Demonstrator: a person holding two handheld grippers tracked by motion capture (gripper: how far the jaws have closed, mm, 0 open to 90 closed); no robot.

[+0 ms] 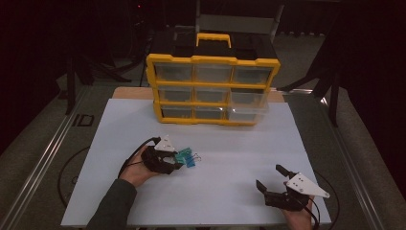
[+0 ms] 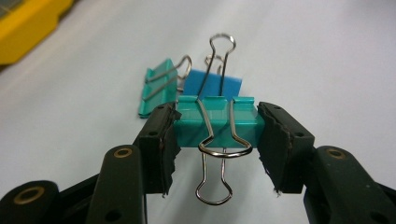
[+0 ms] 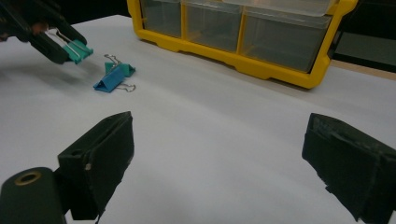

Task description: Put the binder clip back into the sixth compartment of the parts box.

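The left tongs (image 2: pixel 217 128) grip a teal binder clip (image 2: pixel 217 126) across its long axis, just above the desk (image 1: pixel 230 158). The yellow drawer organizer (image 1: pixel 213 91) stands ahead of the clip. The right tongs (image 1: pixel 270 178) rest wide open, well apart.

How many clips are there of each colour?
Teal binder clips: 2, one held in the left hand-held gripper and one lying on the white table
Blue binder clip: 1
Total: 3 clips
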